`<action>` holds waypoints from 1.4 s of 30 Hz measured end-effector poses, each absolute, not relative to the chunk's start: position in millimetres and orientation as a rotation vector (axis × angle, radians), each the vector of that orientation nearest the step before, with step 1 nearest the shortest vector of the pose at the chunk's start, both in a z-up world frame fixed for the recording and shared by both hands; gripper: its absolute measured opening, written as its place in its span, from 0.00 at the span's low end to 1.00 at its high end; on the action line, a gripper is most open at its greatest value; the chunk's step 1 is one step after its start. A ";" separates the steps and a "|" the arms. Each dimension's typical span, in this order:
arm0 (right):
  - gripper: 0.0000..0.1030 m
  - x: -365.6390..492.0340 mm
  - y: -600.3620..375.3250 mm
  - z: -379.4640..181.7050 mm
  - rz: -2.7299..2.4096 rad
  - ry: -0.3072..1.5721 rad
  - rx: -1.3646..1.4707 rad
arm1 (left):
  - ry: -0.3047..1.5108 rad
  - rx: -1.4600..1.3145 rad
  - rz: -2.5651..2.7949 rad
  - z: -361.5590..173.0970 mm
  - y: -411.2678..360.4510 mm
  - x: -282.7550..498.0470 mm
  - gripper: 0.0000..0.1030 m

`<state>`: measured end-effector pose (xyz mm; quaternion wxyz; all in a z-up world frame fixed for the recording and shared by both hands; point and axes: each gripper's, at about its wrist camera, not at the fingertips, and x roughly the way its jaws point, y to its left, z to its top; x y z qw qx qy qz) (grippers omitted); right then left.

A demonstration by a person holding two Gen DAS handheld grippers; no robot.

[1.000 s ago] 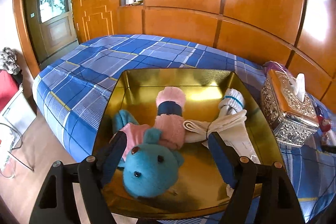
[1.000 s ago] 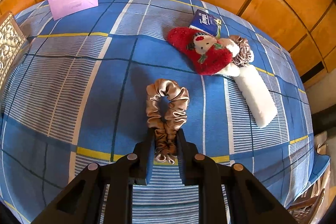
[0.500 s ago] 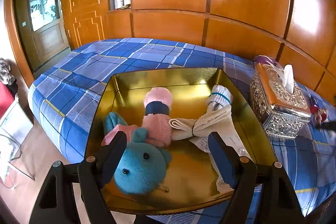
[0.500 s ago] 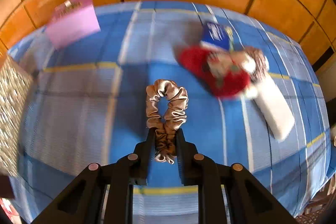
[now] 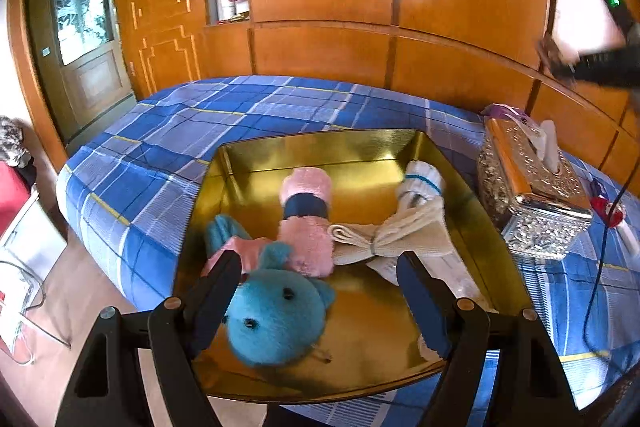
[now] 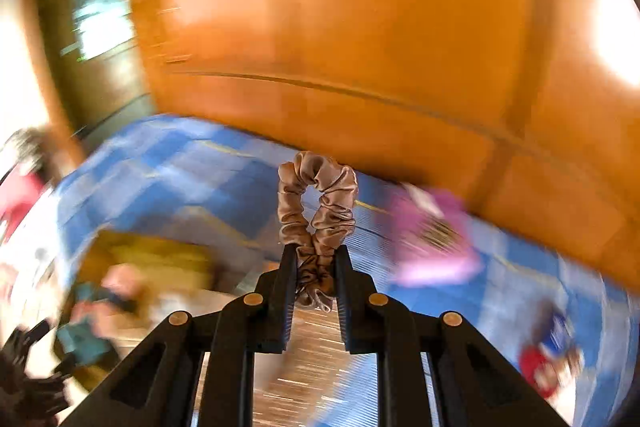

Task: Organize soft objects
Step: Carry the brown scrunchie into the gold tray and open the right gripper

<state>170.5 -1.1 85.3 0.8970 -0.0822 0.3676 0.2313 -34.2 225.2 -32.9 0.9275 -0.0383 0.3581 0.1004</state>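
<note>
The beige scrunchie (image 6: 316,211) sits clamped in the right gripper (image 6: 314,259), its loop beyond the tips. Behind it everything smears; a second ago the bedspread (image 5: 168,143) was sharp. The left gripper (image 5: 316,279) gapes empty over the gold tray (image 5: 480,227), barely shifted.

A tray (image 5: 472,187) lies on the bed (image 5: 168,147), near its front edge; inside it a plush bear (image 5: 276,319) lies at the front left, a plush sock (image 5: 306,223) just behind it, and bundled cloths (image 5: 404,231) to the right; a tissue box (image 5: 532,203) stands on the bed just right of the tray; panelled cupboards (image 5: 320,59) rise behind the bed.
</note>
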 end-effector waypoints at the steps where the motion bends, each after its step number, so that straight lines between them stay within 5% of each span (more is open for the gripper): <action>1: 0.16 160.1 21.0 87.0 0.548 0.748 -0.208 | 0.730 -0.082 0.218 -32.3 228.9 -35.4 0.78; 14: 0.16 51.6 152.9 -29.0 0.936 0.952 -0.399 | 0.655 -0.147 0.397 -17.5 281.1 -53.6 0.81; 25: 0.20 15.9 159.4 -51.1 0.926 0.946 -0.465 | 0.657 -0.149 0.404 -21.4 280.5 -51.6 0.85; 32: 0.37 21.7 157.7 -59.7 0.889 0.973 -0.413 | 0.663 -0.144 0.400 -22.3 277.6 -51.6 0.85; 42: 0.38 23.5 149.7 -59.0 0.850 0.967 -0.364 | 0.668 -0.145 0.398 -24.4 276.1 -51.2 0.85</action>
